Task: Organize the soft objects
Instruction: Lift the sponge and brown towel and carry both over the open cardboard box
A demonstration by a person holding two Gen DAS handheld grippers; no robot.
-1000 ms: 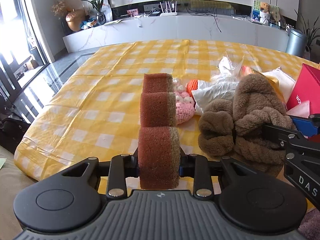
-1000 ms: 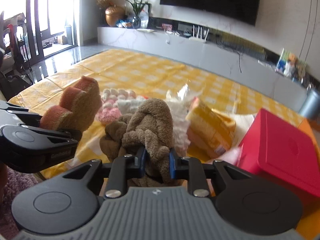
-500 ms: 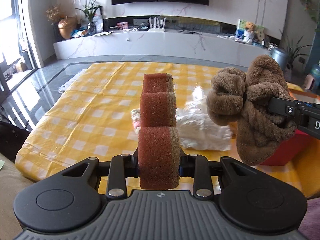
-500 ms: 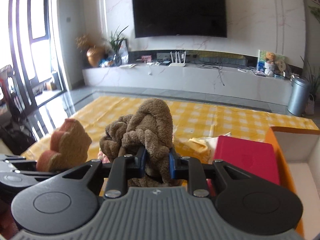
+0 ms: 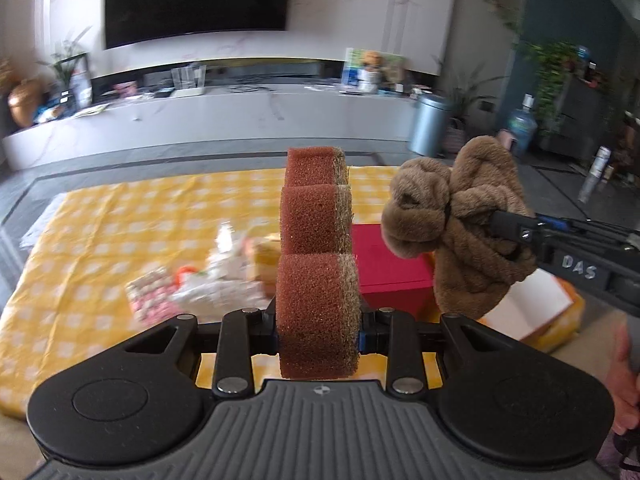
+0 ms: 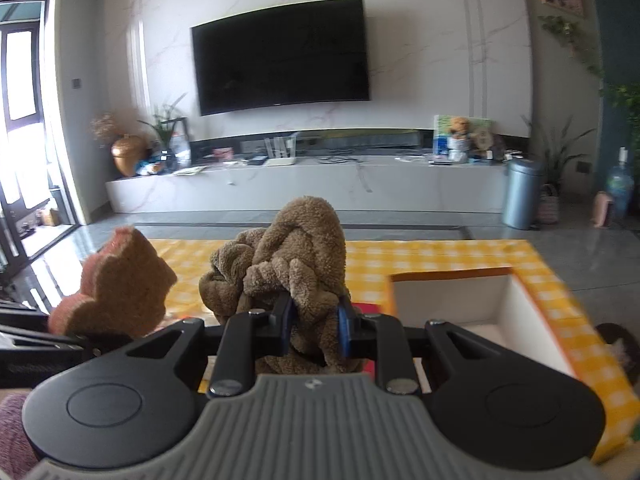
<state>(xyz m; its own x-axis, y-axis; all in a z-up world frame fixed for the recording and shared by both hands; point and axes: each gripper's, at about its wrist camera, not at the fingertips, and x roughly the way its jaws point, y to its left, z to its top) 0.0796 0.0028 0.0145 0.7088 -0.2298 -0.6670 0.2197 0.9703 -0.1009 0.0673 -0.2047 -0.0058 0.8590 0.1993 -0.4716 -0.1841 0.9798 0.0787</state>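
The left tongs [image 5: 318, 330] are clamped on the near end of a rust-brown scalloped sponge [image 5: 316, 248], which stands on edge between the pads and runs straight out ahead of them in three rounded lobes, its tan scouring face turned to the right. The sponge hangs clear above the worktop [image 5: 100, 232], which wears a yellow-and-white checked cloth.

The right tongs [image 6: 314, 326] are closed narrowly on a bundled brown fleecy towel [image 6: 288, 256]; the blue-lined pads pinch a fold low in the bundle, and the rest bulges up and forward above them, with a little hanging below. From the left wrist view the same towel [image 5: 460, 232] is held aloft to the right of the sponge, near it but not touching, with the right tongs' black finger reaching in from the right edge.

Below the two held things lie a red box lid [image 5: 388, 264], a blurred heap of white plastic wrapping and pink knitted pieces [image 5: 192, 284], and a white-lined open box [image 6: 472, 312] at the worktop's right end. A hand [image 5: 624, 372] shows at the right edge of the left wrist view.
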